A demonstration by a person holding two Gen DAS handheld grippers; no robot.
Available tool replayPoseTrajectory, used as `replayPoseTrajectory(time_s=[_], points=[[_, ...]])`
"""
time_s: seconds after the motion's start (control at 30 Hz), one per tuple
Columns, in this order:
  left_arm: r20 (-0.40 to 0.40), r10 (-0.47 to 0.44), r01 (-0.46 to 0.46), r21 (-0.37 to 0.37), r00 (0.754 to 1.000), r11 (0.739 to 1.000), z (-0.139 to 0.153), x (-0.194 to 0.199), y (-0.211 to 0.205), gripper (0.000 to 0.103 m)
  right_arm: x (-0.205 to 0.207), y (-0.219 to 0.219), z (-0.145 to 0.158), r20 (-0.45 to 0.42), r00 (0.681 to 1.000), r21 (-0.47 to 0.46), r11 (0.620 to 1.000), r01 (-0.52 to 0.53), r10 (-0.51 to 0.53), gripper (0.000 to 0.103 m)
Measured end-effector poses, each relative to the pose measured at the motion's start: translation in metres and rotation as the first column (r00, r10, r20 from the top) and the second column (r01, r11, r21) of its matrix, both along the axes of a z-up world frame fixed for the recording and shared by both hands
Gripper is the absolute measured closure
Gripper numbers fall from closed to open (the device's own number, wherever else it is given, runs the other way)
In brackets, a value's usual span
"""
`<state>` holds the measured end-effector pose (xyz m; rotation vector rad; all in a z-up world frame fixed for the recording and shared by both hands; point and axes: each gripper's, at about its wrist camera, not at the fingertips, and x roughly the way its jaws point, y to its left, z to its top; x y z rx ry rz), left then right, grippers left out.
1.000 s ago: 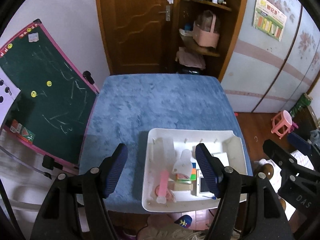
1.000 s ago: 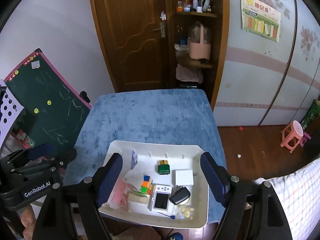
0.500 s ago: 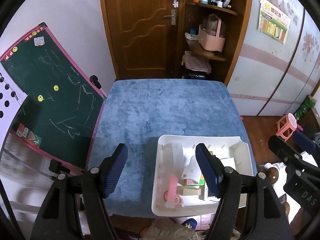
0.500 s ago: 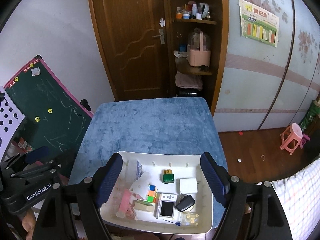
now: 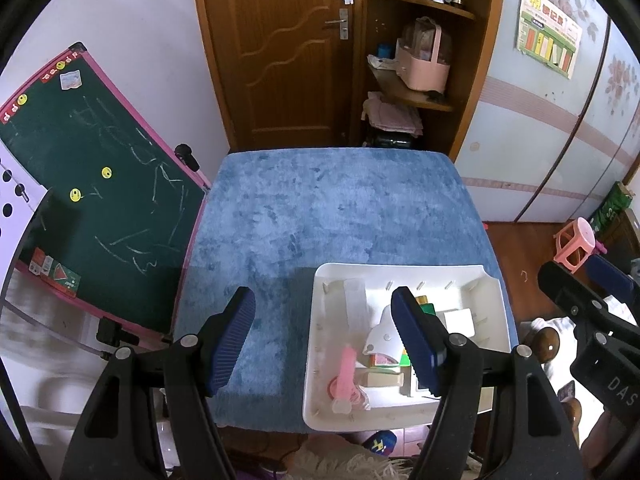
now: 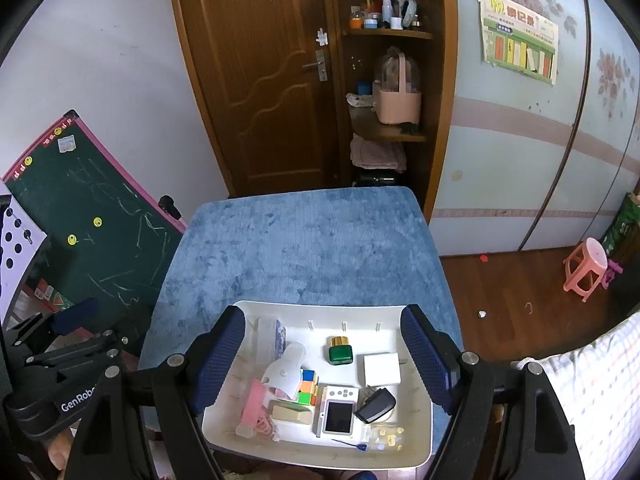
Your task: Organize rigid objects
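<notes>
Both tools have risen, spread wide, empty, above the tray (image 6: 320,309); chalkboard (image 5: 92,184) flanks the table (image 5: 340,208).

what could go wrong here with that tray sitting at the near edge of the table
The white tray appears to overhang the near edge of the blue table, so pushing down inside it might tip it off. Its contents are packed tight: the colour cube touches neighbours, so the open right gripper may knock the small device while reaching.
</notes>
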<state>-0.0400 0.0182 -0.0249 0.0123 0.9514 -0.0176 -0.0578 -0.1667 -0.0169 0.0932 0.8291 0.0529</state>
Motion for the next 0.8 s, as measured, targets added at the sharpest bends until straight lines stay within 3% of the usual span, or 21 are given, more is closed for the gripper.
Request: replayPoseTrajectory(time_s=[0.8], points=[[-0.017,-0.005,0.005,0.006,1.0,1.0,-0.005,-0.001,-0.011,0.029,0.003,-0.005,-0.006,-0.02,1.0,0.005,1.0,0.0,0.0,0.022]])
